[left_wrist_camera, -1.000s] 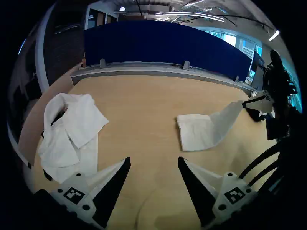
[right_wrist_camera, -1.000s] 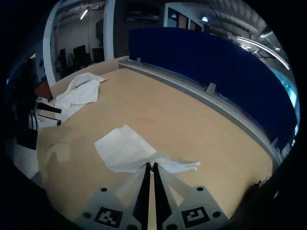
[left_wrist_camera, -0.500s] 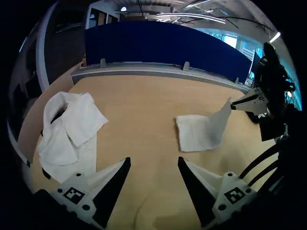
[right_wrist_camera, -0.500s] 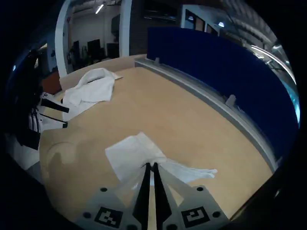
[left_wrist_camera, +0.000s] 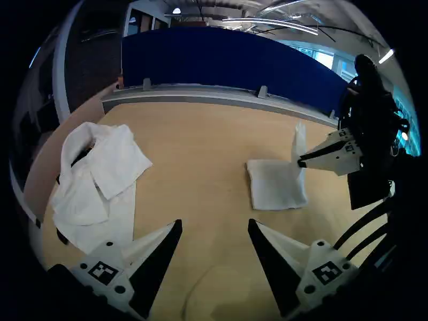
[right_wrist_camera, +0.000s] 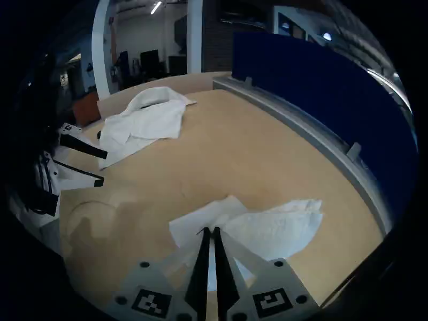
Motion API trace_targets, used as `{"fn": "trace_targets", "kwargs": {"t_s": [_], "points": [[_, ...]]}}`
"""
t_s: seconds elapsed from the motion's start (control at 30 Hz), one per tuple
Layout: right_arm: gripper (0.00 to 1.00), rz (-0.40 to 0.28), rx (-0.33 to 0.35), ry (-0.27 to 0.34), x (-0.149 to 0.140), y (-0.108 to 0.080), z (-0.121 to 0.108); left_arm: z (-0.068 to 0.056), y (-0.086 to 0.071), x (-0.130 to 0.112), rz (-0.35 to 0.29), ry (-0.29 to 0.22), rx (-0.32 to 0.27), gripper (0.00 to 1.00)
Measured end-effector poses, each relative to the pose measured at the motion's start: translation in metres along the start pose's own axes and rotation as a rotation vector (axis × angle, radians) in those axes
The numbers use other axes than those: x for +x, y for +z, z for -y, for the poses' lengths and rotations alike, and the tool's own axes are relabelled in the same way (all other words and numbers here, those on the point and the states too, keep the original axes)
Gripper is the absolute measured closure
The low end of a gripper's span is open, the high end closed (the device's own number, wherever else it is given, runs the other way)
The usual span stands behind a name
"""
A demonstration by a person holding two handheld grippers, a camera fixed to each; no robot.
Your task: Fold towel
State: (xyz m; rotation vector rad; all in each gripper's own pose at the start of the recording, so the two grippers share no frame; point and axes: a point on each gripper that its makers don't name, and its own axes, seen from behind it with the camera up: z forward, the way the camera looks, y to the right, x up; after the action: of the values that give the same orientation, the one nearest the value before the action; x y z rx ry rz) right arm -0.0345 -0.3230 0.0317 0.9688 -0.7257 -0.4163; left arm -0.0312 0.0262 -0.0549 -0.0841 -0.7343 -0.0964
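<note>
Folding is looking partly done: most of the towel (left_wrist_camera: 275, 184) is lying on the bench (left_wrist_camera: 214, 134) just ahead of the right gripper (right_wrist_camera: 208, 231) as a small, squarish, seemingly layered patch, while one flap is standing raised off it. The right gripper, fingers pressed together, is pinching that flap at its edge, and the cloth is fanning out beyond and to the right of the tips. Judging by this, the flap is waiting to be laid over the flat part and smoothed down; whether more folds are needed I cannot tell. The left gripper (left_wrist_camera: 214, 222) is hovering empty with fingers spread wide, the towel ahead of it and to its right. Ahead and to its left a heap (left_wrist_camera: 99, 176) of white cloth is lying crumpled. The towel is showing as thin, soft white fabric, creasing limply; the bench is pale, smooth wood.
</note>
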Motion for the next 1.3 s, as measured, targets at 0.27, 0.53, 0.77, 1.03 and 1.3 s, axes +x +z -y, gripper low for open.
{"fn": "trace_targets", "kwargs": {"t_s": [0.27, 0.53, 0.77, 1.03, 1.3], "points": [[0.94, 0.047, 0.068, 0.031, -0.023, 0.05, 0.03, 0.0, 0.001, -0.006, 0.004, -0.008, 0.002, 0.09], [0.94, 0.073, 0.08, 0.073, -0.037, 0.063, 0.035, 0.0, 0.003, -0.007, 0.004, -0.011, -0.003, 0.09], [0.9, 0.067, 0.084, 0.083, -0.036, 0.063, 0.036, -0.001, 0.004, -0.007, 0.005, -0.009, -0.006, 0.09], [0.52, 0.032, 0.101, 0.089, -0.028, 0.057, 0.04, -0.003, 0.003, -0.005, 0.003, -0.009, -0.007, 0.09], [0.06, 0.005, 0.083, 0.079, -0.026, 0.048, 0.036, -0.001, 0.002, -0.005, 0.003, -0.01, -0.004, 0.09]]}}
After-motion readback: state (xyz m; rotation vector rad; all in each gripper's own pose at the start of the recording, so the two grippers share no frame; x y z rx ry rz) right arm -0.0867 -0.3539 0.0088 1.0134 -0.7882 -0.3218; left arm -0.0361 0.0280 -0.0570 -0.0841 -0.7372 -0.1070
